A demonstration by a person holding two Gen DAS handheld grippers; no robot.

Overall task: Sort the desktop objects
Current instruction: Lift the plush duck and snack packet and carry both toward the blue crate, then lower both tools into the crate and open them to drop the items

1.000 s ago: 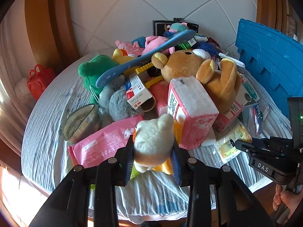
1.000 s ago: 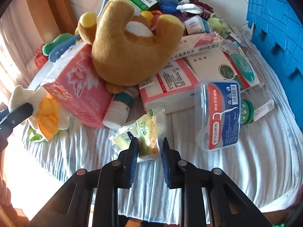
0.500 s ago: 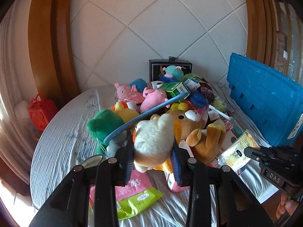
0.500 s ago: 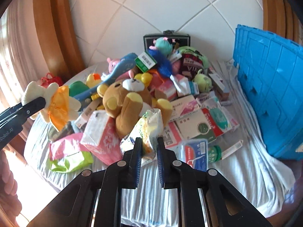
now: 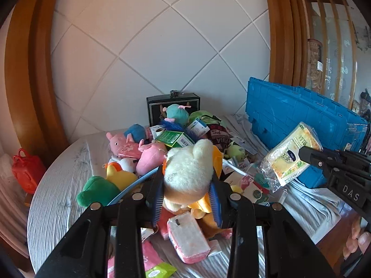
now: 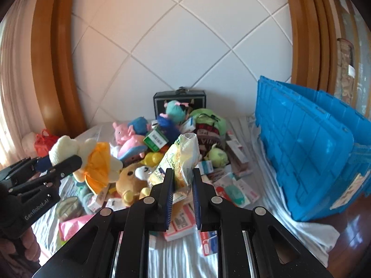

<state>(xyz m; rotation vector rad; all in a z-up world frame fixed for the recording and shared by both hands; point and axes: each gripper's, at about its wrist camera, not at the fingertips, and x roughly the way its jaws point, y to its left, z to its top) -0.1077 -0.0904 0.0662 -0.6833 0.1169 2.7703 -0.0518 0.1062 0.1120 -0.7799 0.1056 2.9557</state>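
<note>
Clamped jaws of the left gripper (image 5: 187, 195) hold a cream plush toy (image 5: 189, 173) above the cloth-covered table (image 5: 60, 185), hiding much of the pile, while the right gripper (image 6: 182, 186) pinches a crinkled snack packet (image 6: 178, 159), its print unreadable.

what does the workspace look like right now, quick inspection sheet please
surface: round table under a pale striped cloth
job's things: cream plush toy and clear snack packet, both lifted above the pile
clutter: brown bear, pink pig plush, green carton, boxes, pouches
grippers: left gripper shut on the plush; right gripper shut on the packet
cables: nothing seen
surroundings: blue crate, black case, tiled wall, red bag
</note>
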